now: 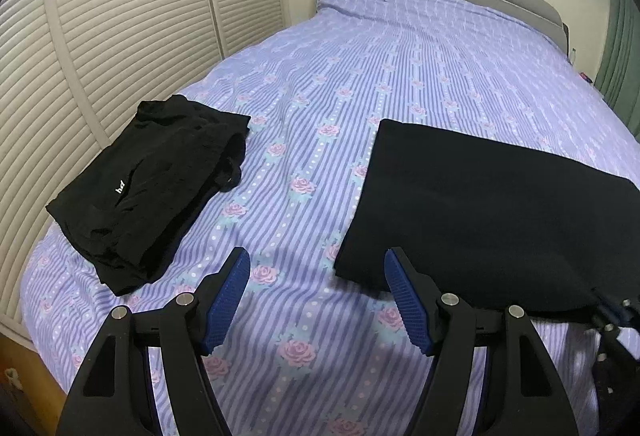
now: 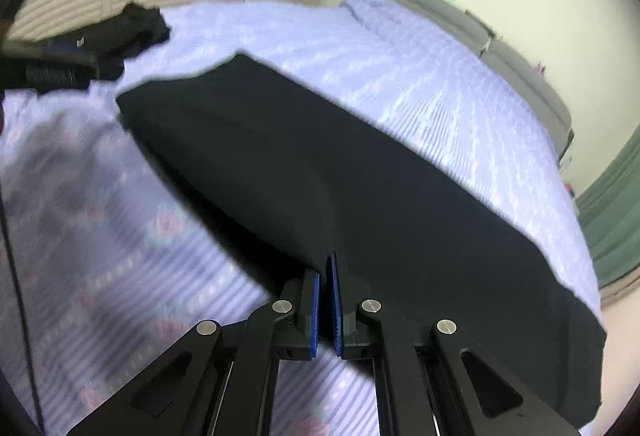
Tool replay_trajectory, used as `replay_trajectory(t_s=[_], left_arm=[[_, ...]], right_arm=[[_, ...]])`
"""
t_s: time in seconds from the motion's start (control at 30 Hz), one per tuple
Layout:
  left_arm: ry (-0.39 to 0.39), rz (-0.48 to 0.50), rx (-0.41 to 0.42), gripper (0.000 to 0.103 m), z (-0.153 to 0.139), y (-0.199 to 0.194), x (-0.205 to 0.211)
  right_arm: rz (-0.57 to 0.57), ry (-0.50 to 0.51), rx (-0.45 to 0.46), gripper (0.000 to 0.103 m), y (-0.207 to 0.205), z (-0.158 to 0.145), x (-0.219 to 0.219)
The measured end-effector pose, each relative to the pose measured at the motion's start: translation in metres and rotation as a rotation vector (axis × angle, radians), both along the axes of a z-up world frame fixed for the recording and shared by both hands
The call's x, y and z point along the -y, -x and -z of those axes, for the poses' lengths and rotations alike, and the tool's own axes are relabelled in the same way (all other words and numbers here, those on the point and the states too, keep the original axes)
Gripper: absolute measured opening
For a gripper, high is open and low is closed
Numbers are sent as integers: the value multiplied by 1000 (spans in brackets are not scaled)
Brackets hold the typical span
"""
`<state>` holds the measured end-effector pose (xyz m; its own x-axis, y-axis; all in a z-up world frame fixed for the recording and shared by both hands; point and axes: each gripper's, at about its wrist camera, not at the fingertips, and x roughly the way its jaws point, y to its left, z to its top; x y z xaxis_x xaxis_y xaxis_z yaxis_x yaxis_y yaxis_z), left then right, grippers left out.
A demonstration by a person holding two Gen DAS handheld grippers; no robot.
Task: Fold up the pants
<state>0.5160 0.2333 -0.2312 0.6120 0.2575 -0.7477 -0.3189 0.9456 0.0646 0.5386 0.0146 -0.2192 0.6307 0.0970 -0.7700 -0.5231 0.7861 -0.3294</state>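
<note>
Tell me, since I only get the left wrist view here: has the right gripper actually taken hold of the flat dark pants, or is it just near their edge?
Observer: The right gripper is shut on the near edge of the dark pants; cloth sits between its blue pads.
Operator: Is the cloth lifting there?
Observer: A small ridge rises in the fabric just ahead of the pads; the rest lies flat on the bedspread.
Operator: Can you see my left gripper from that side?
Observer: Yes, blurred at the far left of the right wrist view, the left gripper sits in front of the folded black garment.
</note>
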Motion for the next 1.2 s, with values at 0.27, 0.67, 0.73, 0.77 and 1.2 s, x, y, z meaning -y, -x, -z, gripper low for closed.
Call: replay_trajectory(t_s=[0.27, 0.67, 0.73, 0.77, 1.2], left_arm=[[8, -9, 0, 69, 2, 1, -3], [77, 51, -8, 67, 4, -9, 10], [110, 57, -21, 65, 10, -13, 15], [126, 52, -28, 65, 14, -14, 16], [249, -55, -52, 9, 47, -35, -5]], right_arm=[[-39, -9, -15, 7, -14, 12, -22], [-89, -22, 81, 59, 26, -25, -6], [-63, -48, 67, 59, 28, -33, 4], [-51, -53, 64, 59, 27, -35, 7], [141, -123, -14, 59, -3, -39, 46]])
